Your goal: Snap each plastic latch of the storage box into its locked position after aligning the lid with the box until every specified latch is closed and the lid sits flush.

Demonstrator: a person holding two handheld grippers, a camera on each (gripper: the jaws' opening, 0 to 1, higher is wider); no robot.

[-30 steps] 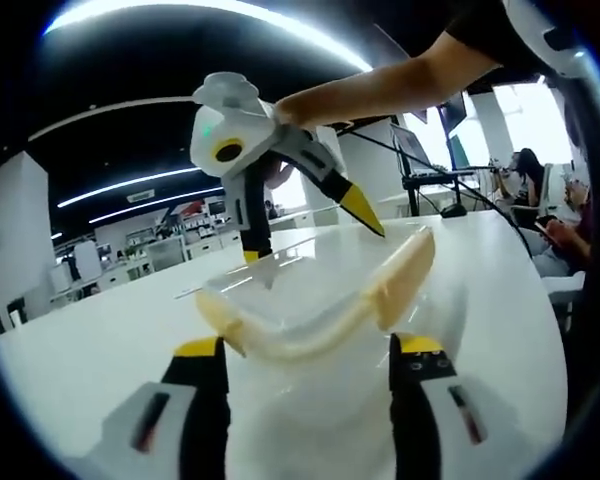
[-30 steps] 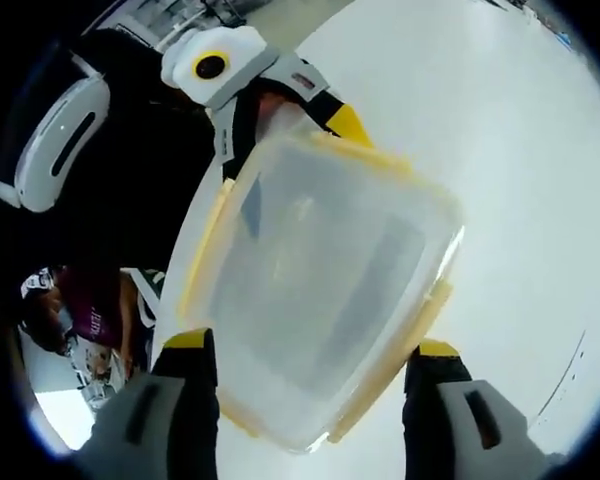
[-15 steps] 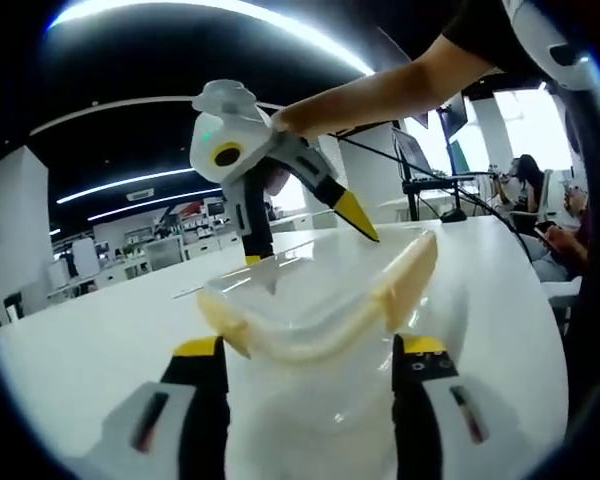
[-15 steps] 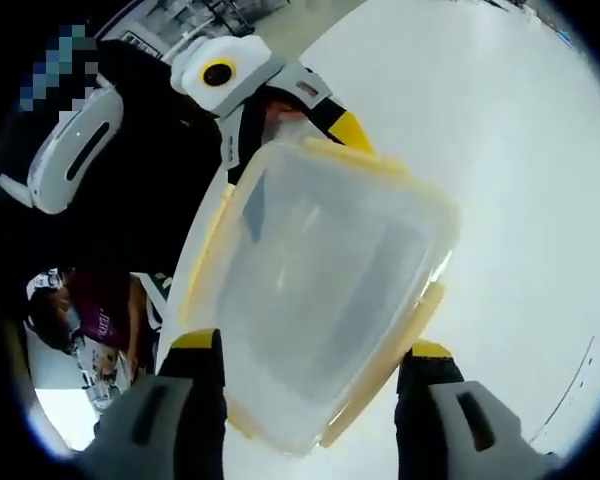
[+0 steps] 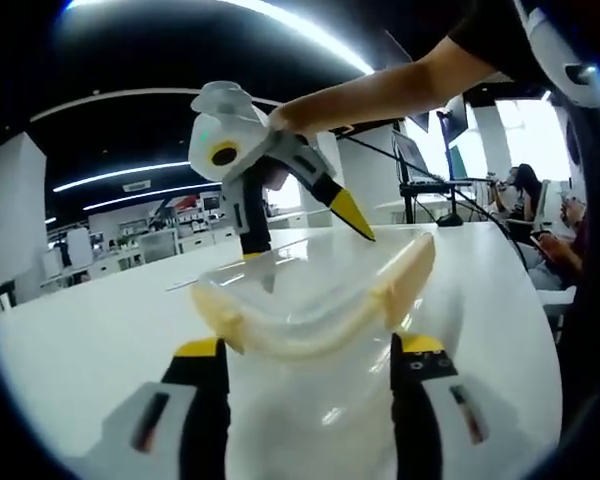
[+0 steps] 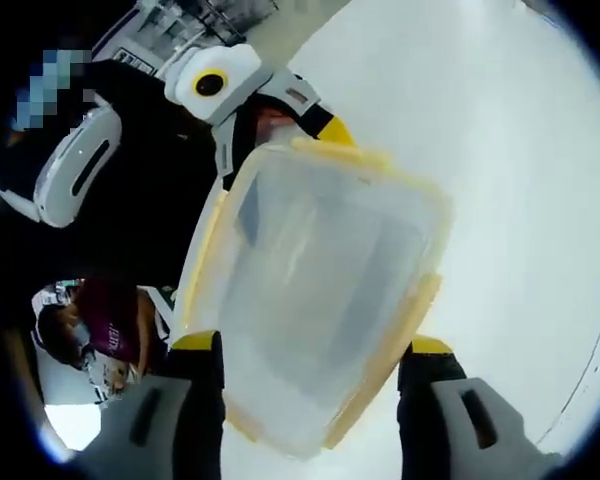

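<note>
Both sets of fingers are spread wide, one at each end of the storage box (image 6: pixel 320 300), apparently so that it is braced for latching. Its lid (image 5: pixel 300 300) is seated and the yellow latches (image 5: pixel 405 275) are seen flared outward, on the white table (image 5: pixel 90 350).

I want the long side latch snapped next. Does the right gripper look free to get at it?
Probably yes. The right gripper is open over the storage box, and the yellow side latch lies uncovered near one jaw. The left gripper is at the far end.
</note>
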